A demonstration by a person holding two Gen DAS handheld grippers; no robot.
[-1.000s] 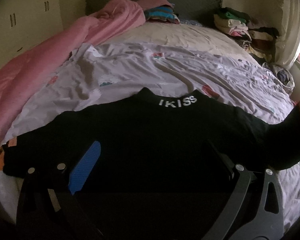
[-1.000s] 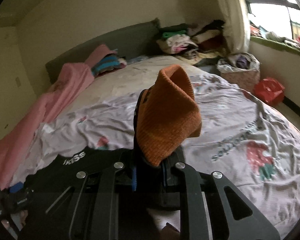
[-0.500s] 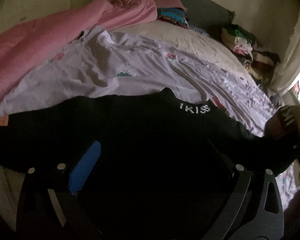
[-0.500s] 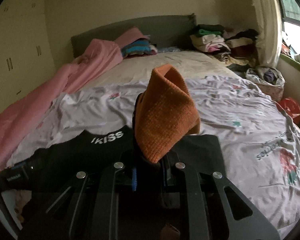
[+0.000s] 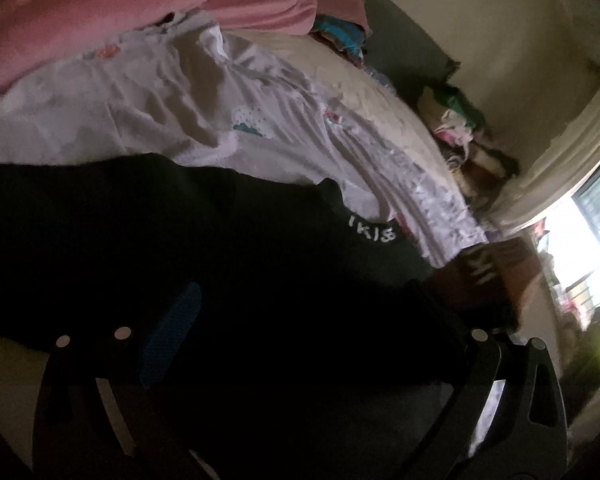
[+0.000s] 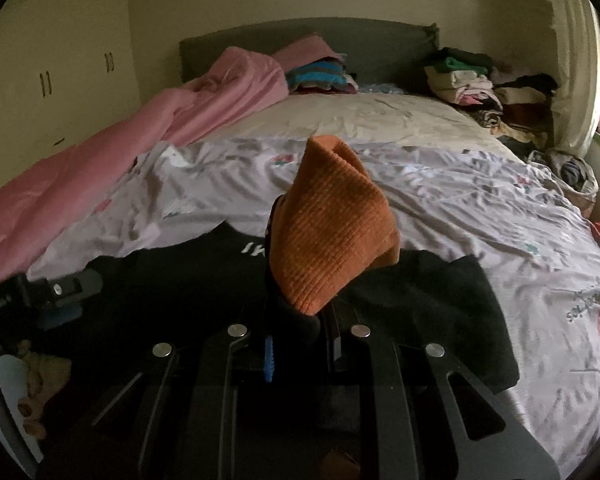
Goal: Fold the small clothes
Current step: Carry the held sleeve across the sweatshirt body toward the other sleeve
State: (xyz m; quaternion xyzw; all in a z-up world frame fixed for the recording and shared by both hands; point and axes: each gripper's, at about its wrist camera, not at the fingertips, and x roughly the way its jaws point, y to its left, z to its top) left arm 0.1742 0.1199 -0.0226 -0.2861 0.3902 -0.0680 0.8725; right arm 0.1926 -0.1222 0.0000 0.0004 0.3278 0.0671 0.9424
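Observation:
A black top (image 5: 228, 264) with white collar lettering lies spread on the pale printed bedsheet (image 5: 148, 112); it also shows in the right wrist view (image 6: 188, 280). My left gripper (image 5: 320, 340) is open, its blue-padded finger and black finger wide apart low over the top. My right gripper (image 6: 300, 344) is shut on the top's sleeve end, whose orange ribbed cuff (image 6: 332, 232) stands up above the fingers. The right gripper with the cuff shows at the right in the left wrist view (image 5: 484, 276). The left gripper shows at the left in the right wrist view (image 6: 64, 292).
A pink blanket (image 6: 140, 136) runs along the bed's left side. Folded clothes (image 6: 320, 76) sit by the grey headboard (image 6: 300, 40), and a clothes pile (image 6: 476, 84) is at the back right. A window and curtain (image 6: 572, 60) are on the right.
The right gripper has carried the orange cuff leftward over the black top. The left gripper's view has swung and tilted; the right gripper now shows closer in it.

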